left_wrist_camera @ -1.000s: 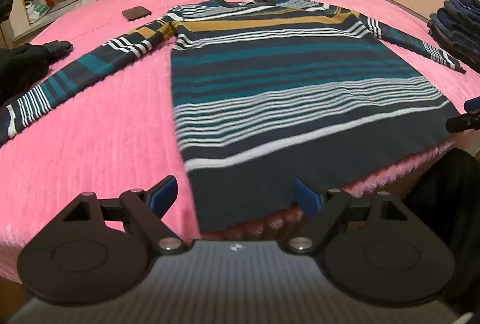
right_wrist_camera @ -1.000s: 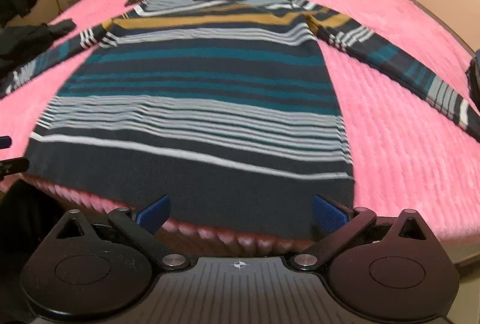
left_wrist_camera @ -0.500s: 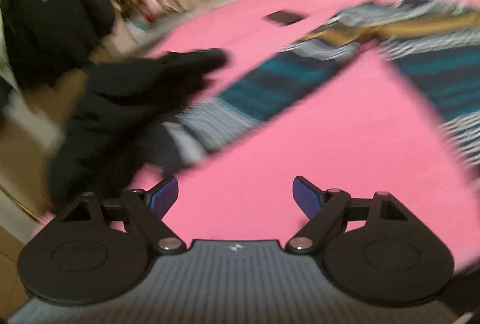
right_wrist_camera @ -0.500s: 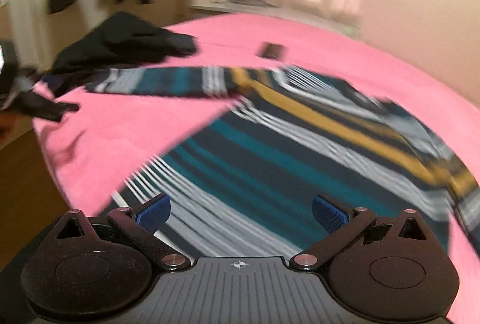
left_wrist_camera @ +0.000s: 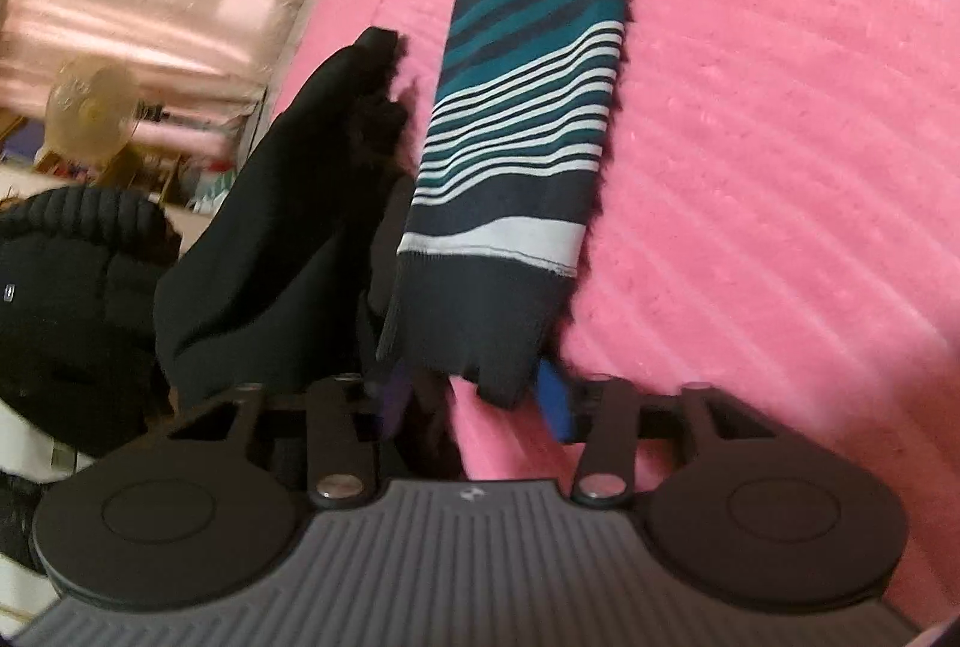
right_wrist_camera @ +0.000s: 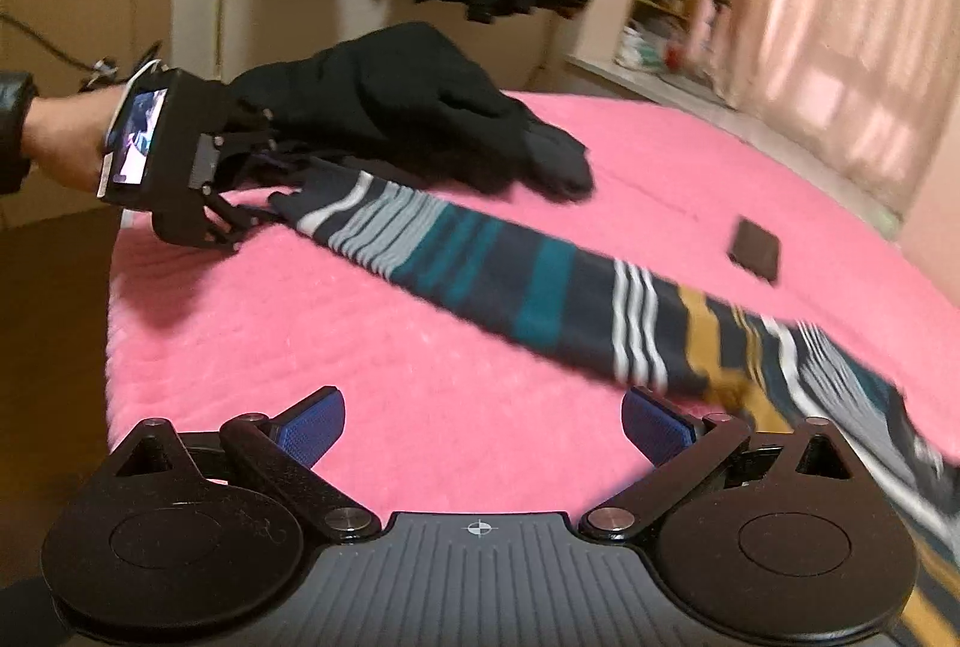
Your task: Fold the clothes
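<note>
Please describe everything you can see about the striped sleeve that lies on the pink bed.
The striped sleeve looks like knit fabric, dark navy with teal bands, thin white stripes and a mustard band near the shoulder end. It ends in a dark ribbed cuff with a white band above it. It lies stretched out flat on the pink bed cover. The left gripper is at the cuff, its fingers on either side; whether it has closed on it is unclear. A black garment lies beside the sleeve.

No legible text, seemingly.
</note>
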A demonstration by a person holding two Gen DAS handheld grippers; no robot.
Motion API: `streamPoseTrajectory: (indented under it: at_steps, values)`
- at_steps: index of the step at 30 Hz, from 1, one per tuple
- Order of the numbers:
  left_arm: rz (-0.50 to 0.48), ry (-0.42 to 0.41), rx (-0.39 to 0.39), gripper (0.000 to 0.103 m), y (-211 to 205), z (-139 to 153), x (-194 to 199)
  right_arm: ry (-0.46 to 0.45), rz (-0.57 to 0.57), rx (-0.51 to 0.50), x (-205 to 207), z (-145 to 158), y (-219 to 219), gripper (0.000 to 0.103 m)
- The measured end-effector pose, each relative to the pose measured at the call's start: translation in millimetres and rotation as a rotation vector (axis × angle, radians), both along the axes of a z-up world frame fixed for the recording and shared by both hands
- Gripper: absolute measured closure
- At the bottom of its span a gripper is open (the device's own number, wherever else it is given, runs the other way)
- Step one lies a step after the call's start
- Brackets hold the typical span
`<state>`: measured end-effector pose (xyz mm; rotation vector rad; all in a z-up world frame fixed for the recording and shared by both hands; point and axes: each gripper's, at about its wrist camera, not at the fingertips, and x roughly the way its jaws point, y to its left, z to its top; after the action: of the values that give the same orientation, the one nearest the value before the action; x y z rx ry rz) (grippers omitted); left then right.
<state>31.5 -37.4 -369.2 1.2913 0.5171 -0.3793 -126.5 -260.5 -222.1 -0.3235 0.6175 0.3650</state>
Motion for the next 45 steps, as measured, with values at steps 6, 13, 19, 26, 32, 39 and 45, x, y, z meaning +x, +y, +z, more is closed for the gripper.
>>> streamPoseTrajectory:
  at_steps: [6,13,19,26,32,39,45]
  values:
    - [-0.056,-0.092,-0.057,0.099,-1.5,21.5,-11.2,-0.058,0.159,-0.081,30.7,-11.1,30.0,0.007]
    - [-0.108,-0.14,-0.019,0.099,-16.3,33.3,-12.5,-0.113,0.363,-0.093,95.9,-49.0,62.5,0.033]
    - [-0.119,-0.078,-0.063,0.099,-30.5,78.8,-0.9,-0.091,0.427,-0.03,131.4,-41.2,101.8,0.037]
    - [-0.145,-0.01,-0.137,0.099,-47.4,144.5,2.4,-0.039,0.363,-0.114,177.5,-13.4,130.2,0.097]
    - [-0.077,0.0,-0.321,0.086,-57.2,222.6,7.4,0.082,-0.001,0.314,214.3,52.3,38.0,0.097]
    - [0.063,0.123,-0.515,0.079,-73.4,289.1,21.8,-0.166,-0.793,0.794,114.0,114.5,-191.7,0.097]
    - [0.123,0.404,-0.598,0.078,-131.6,266.6,18.2,-0.06,-1.343,0.901,-11.6,22.9,-308.1,0.097]
